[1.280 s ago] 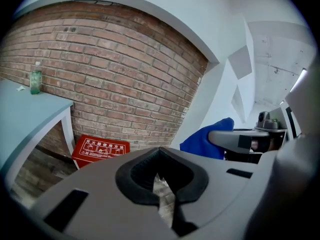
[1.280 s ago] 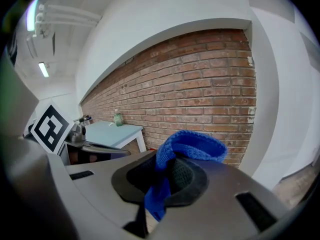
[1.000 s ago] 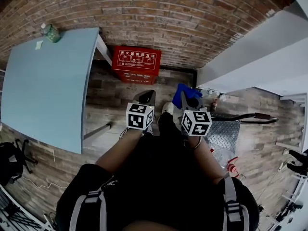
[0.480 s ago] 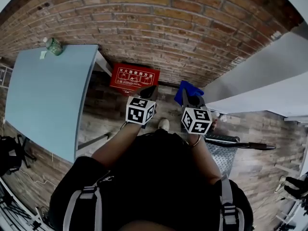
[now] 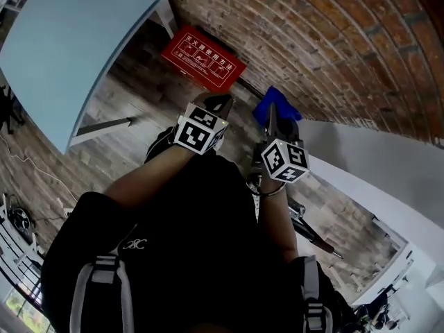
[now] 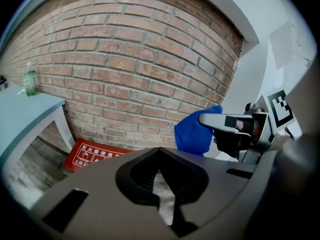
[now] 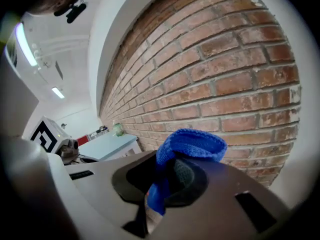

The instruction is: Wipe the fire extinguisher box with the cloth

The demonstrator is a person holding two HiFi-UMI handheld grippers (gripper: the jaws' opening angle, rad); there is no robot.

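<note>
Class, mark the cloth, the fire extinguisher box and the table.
cloth (image 7: 192, 144), right gripper view, folded top edge.
fire extinguisher box (image 5: 203, 57), head view, red printed face.
table (image 5: 73, 40), head view, bare top.

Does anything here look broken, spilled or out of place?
Nothing stands out. The red box lies intact on the floor by the brick wall; the right gripper holds the blue cloth.

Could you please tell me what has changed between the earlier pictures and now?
The head view has swung and tilted as the person closed on the wall. The box now shows slanted, just beyond the left tongs, where earlier it lay well ahead of them. Unchanged: the right tongs grip the cloth, the left tongs hold nothing, and the box is untouched.
</note>
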